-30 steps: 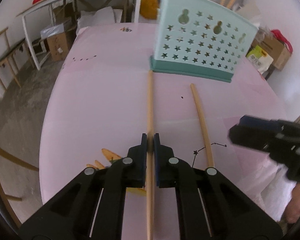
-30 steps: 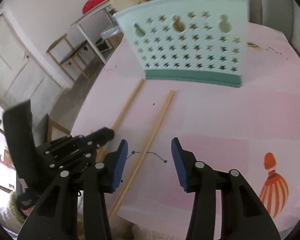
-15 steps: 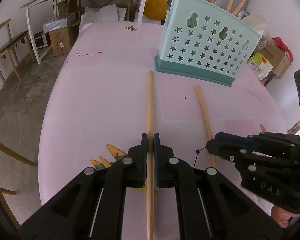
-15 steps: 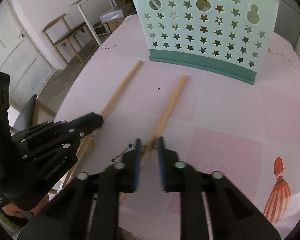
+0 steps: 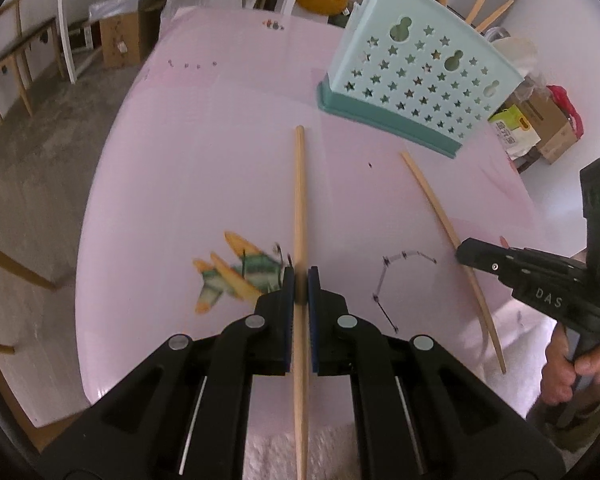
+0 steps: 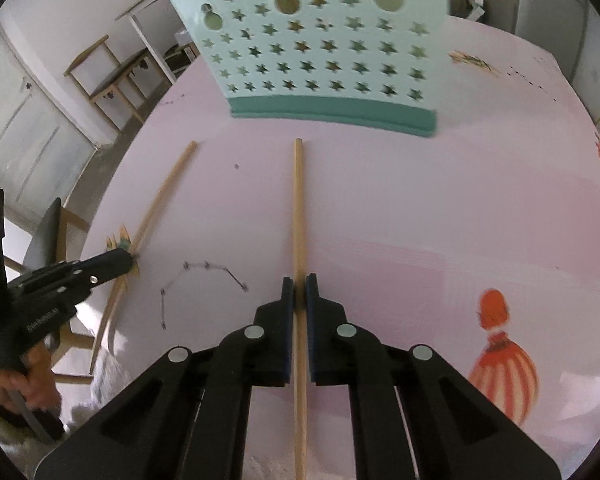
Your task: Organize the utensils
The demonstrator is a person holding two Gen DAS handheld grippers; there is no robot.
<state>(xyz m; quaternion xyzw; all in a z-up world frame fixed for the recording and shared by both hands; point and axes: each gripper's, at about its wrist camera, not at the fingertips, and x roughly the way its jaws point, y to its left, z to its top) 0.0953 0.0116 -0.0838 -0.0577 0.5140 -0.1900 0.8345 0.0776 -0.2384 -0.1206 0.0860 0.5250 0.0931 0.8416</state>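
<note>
Wooden chopsticks were the whole business at that moment, and the change was on my right side: a second before, the right gripper [image 6: 296,292] had stood wide open over its stick, and now its jaws had come together on the right chopstick [image 6: 298,208], pads pressed to the shaft. Going left to right, my left gripper [image 5: 299,286] was as it had been, clamped on the left chopstick [image 5: 299,200], which ran straight ahead from the jaws toward the basket. In the left wrist view the right gripper showed at the right edge, closed on the other stick, whose near end reached the table's front edge. So I judged both sticks were now in hand and the picking step done; lifting and dropping them in was what remained. The pale green utensil basket [image 5: 420,80] with star cut-outs stood upright on the pink table [image 5: 200,160] just beyond the far tips of both sticks, with several wooden handles already poking out of its top. That near wall was the thing in the way: each stick pointed at it, so I reckoned the tips had to rise above the rim before going forward. A cardboard box [image 5: 118,40] and a wooden chair [image 6: 108,76] stood on the floor, well apart.
</note>
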